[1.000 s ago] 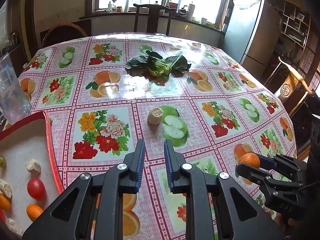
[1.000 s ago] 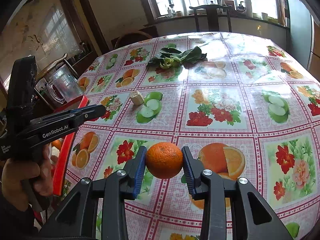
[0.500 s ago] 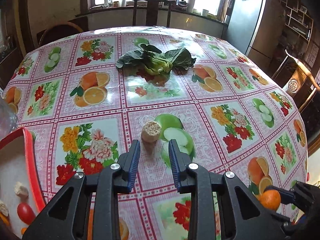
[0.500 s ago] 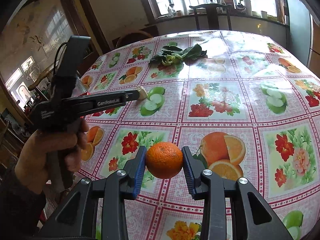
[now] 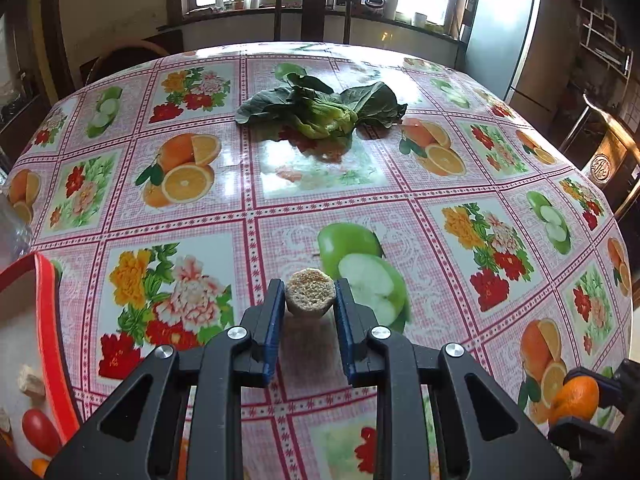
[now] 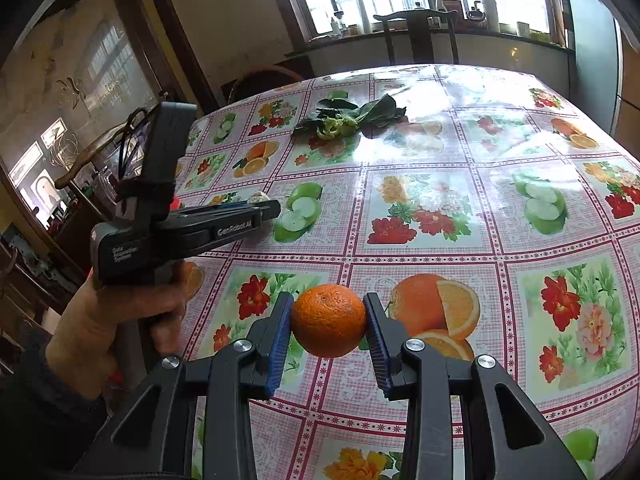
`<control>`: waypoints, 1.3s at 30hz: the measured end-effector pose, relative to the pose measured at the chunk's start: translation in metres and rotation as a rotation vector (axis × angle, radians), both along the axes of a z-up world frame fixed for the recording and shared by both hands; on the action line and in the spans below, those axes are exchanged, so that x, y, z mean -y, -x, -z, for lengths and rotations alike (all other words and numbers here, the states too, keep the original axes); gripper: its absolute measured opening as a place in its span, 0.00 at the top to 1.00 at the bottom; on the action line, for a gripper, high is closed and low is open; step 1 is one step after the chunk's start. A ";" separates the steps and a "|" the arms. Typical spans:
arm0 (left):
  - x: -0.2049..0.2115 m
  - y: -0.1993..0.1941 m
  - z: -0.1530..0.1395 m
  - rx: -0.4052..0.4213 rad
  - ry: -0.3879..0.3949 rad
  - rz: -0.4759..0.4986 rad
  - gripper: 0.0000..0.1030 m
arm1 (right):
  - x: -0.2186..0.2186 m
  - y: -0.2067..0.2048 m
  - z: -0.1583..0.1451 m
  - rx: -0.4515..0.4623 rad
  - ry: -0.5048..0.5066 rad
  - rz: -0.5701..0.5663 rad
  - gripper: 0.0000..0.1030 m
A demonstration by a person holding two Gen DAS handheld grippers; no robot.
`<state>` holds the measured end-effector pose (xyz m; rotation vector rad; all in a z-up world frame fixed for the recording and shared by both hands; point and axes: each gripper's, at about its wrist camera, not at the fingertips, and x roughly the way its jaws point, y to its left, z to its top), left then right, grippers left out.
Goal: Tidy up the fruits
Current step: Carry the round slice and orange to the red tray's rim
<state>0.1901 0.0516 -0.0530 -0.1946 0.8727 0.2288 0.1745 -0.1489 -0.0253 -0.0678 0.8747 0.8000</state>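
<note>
Jaws around corn piece (image 5: 309,293) and orange (image 6: 329,320).

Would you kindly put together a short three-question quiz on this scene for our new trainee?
1. True or false: the right gripper is shut on the orange.
2. What lies between the left gripper's fingers? A) a tomato B) the corn piece C) the greens
3. Fill in: the red-rimmed tray lies to the ____ of the left gripper in its own view.

Key:
1. True; the fingers press both sides of the orange, held above the table.
2. B; the fingers flank it closely, though firm contact cannot be confirmed.
3. Left; a tomato shows inside the tray.
</note>
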 end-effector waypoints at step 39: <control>-0.021 0.228 -0.041 0.136 0.068 -0.171 0.79 | -0.070 0.115 -0.023 0.000 -0.064 -0.259 0.65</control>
